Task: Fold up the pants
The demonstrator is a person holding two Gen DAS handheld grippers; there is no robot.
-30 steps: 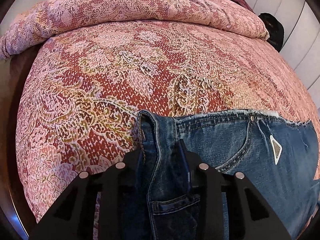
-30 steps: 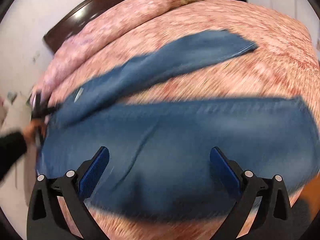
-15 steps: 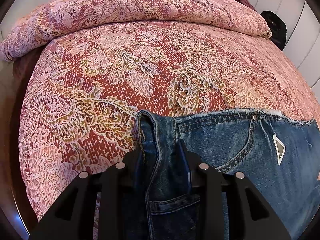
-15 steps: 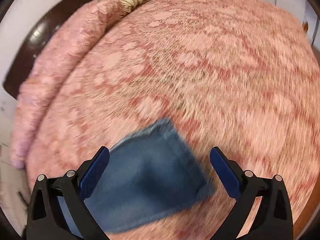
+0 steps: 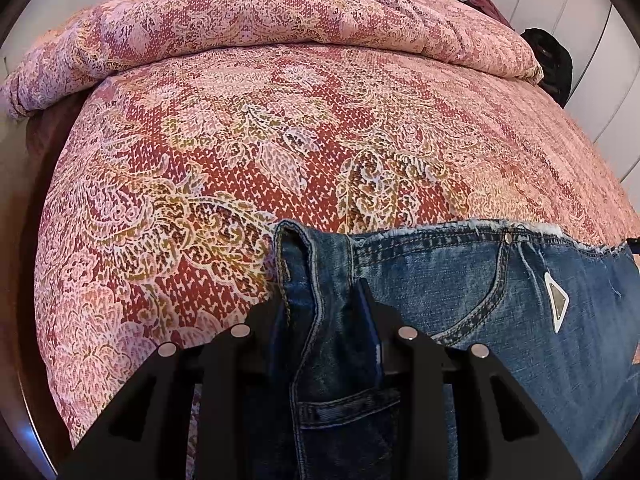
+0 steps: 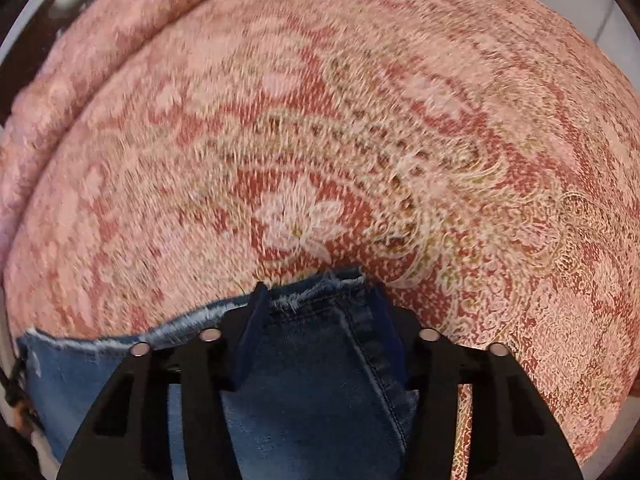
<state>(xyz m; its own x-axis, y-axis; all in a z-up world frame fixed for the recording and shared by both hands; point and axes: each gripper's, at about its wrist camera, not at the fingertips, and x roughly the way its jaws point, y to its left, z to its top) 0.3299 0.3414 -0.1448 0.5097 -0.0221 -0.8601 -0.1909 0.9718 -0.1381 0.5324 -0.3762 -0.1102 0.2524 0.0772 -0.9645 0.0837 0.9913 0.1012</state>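
On the paisley bedspread (image 5: 248, 152), the blue jeans (image 5: 500, 304) lie with their long axis running from nine toward three o'clock. The left gripper (image 5: 320, 304) is clenched on their bunched waistband corner, and a triangular metal badge (image 5: 556, 306), its lettering unreadable, sits at three o'clock. The right gripper (image 6: 320, 292) is closing, with the frayed leg hem (image 6: 320, 304) between its jaws.

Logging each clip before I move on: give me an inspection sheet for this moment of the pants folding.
Surface: bed with a red and pink patterned bedspread.
Job's things: blue jeans lying on the bedspread.
Clutter: dark bag beyond the bed's far corner.
Grippers: left tool shut on the jeans' waistband; right tool closing, frayed hem corner between its jaws.
Cables: nothing seen.
Surroundings: rolled duvet at the head, white panelled wall.
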